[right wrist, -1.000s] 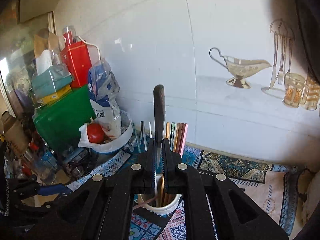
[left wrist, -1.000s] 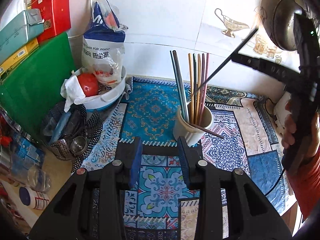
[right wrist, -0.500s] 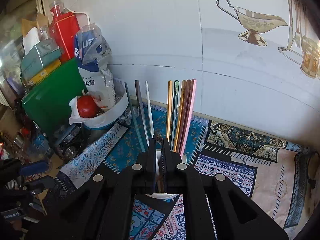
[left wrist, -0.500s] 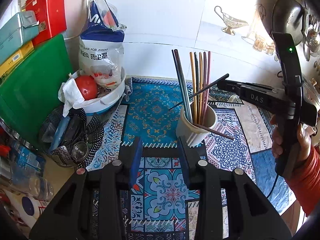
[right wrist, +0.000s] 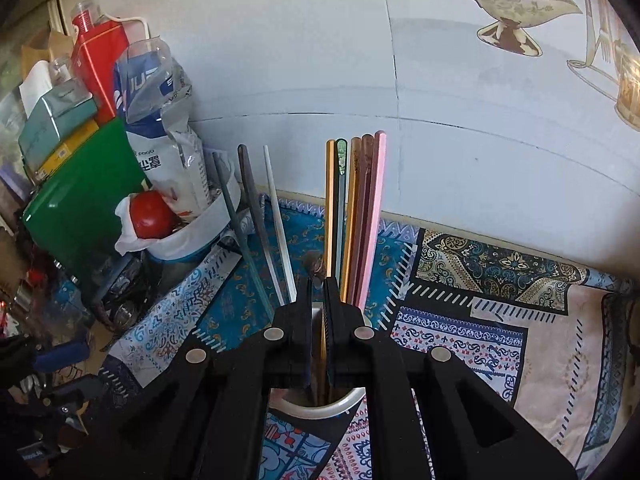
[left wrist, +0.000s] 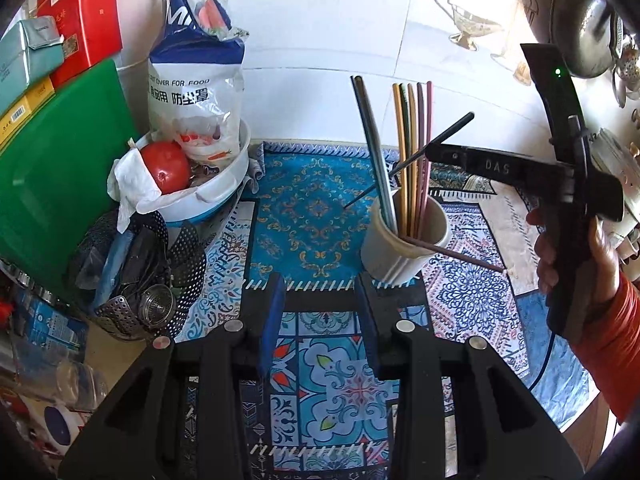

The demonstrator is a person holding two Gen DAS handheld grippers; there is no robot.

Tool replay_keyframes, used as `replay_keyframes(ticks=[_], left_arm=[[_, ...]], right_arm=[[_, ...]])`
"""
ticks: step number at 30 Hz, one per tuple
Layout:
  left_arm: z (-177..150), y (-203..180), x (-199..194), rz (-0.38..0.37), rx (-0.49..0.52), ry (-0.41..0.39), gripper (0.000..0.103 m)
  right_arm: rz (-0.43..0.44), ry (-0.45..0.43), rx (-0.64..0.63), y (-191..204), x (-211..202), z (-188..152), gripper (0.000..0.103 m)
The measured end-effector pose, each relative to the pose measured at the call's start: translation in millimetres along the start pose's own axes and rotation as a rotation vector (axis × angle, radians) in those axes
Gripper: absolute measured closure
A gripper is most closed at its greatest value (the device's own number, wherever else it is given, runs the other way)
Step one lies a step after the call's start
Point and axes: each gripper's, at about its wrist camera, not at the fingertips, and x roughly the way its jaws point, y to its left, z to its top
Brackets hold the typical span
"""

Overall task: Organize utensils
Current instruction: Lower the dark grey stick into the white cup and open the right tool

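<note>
The left gripper (left wrist: 318,312) stands partly open and empty above the patterned mat (left wrist: 312,216). The holder cup (left wrist: 404,240) with upright chopsticks (left wrist: 412,160) stands just ahead to its right. The right gripper (left wrist: 430,150) is closed on a thin dark chopstick (left wrist: 408,162), tilted above the cup; the right hand (left wrist: 576,256) grips its handle.

We see a cream cup (left wrist: 404,248), gold, green, brown and pink chopsticks (right wrist: 356,216), a blue floral patchwork cloth (left wrist: 316,216), a green board (left wrist: 60,168), a red tomato (left wrist: 166,164).
</note>
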Motion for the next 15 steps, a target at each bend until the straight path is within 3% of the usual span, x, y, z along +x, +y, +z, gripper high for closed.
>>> replay_keyframes(ticks=[6, 9, 15], left_arm=[[7, 11, 13, -0.012, -0.016, 0.009, 0.068], [26, 6, 17, -0.021, 0.022, -0.010, 0.068], [75, -27, 29, -0.145, 0.132, -0.043, 0.068]], right_arm=[[0.010, 0.005, 0.024, -2, 13, 5, 0.098], [0.019, 0.009, 0.038, -4, 15, 6, 0.097], [0.076, 0.048, 0.027, -8, 5, -6, 0.097]])
